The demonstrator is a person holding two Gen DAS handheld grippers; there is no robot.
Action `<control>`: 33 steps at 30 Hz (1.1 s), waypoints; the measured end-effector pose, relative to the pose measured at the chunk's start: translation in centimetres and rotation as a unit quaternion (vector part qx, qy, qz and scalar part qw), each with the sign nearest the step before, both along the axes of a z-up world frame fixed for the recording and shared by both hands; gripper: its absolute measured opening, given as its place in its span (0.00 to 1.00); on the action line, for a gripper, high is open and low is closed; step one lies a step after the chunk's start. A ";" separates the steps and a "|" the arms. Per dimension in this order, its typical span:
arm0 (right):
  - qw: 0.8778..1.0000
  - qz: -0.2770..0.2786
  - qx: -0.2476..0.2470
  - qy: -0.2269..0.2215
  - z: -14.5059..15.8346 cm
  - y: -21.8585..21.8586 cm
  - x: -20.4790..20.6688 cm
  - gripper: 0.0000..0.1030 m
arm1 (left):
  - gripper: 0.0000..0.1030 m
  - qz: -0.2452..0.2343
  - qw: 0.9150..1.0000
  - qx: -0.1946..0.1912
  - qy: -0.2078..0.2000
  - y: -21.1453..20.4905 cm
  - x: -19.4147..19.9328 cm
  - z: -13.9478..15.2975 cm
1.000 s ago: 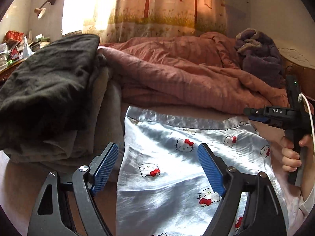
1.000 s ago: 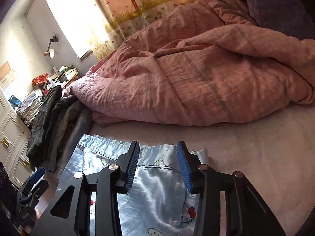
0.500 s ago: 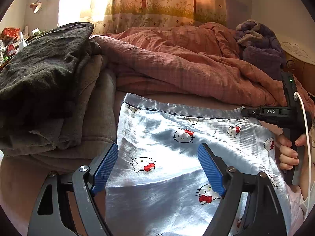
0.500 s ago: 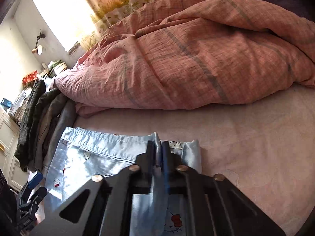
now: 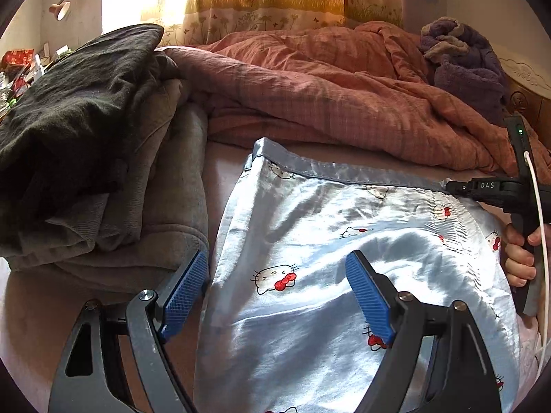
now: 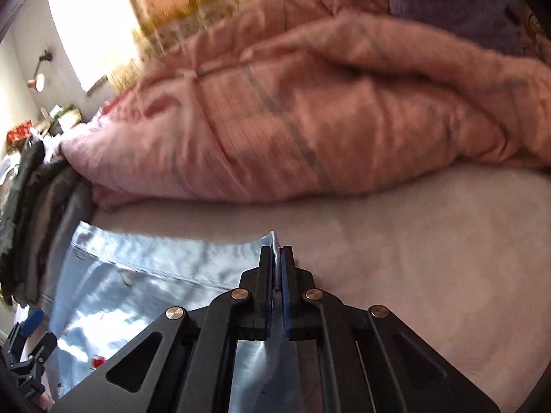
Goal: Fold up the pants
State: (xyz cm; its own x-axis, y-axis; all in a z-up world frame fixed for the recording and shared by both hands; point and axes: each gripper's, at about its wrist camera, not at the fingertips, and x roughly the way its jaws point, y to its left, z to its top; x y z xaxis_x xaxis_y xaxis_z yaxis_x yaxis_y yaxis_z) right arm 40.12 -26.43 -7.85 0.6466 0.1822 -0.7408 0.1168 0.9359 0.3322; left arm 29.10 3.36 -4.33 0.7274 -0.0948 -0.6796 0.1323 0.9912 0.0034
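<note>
Light blue satin pants (image 5: 344, 241) with a cat print lie spread on the bed, hem band at the far edge. My left gripper (image 5: 279, 285) is open and hovers low over their left side, its left pad (image 5: 186, 289) at the cloth's left edge. My right gripper (image 6: 277, 265) is shut on the far right corner of the pants (image 6: 144, 292) and lifts it a little. The right gripper also shows in the left wrist view (image 5: 482, 187), pinching that corner.
A stack of dark and grey folded clothes (image 5: 86, 158) lies just left of the pants. A rumpled pink quilt (image 5: 327, 96) fills the bed behind them, with a purple blanket (image 5: 461, 65) at the far right. Bare pink sheet (image 6: 430, 258) lies right of the pants.
My right gripper closed on the pants' far right corner and has raised and pulled it. My left gripper stayed open and moved in closer over the left side.
</note>
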 end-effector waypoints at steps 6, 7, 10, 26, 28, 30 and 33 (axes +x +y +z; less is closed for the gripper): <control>0.999 -0.021 -0.016 -0.039 1.8 -0.9 -1.7 0.22 | 0.79 -0.003 1.000 0.010 0.003 -0.4 0.0 -0.4; 0.998 -0.028 -0.021 -0.044 2.1 -1.0 -2.2 0.35 | 0.79 -0.003 1.000 0.012 0.002 -0.4 -0.1 -0.4; 0.996 -0.036 -0.024 -0.078 3.6 -1.0 -4.1 0.41 | 0.79 -0.004 1.000 0.011 -0.002 -0.3 -0.3 -0.3; 0.959 0.016 -0.093 -0.269 8.9 3.6 -15.3 0.87 | 1.00 -0.019 0.980 -0.002 -0.198 -0.5 -6.4 5.1; 0.955 0.019 -0.108 -0.275 9.1 4.1 -15.7 0.88 | 1.00 -0.010 0.975 0.000 -0.221 -0.4 -7.0 5.5; 0.954 0.020 -0.108 -0.277 9.1 4.0 -16.1 0.98 | 1.00 0.004 0.969 -0.003 -0.247 -0.1 -7.7 5.9; 0.954 -0.002 -0.095 -0.286 9.2 3.4 -17.0 0.99 | 1.00 0.013 0.953 -0.010 -0.301 0.2 -8.9 6.0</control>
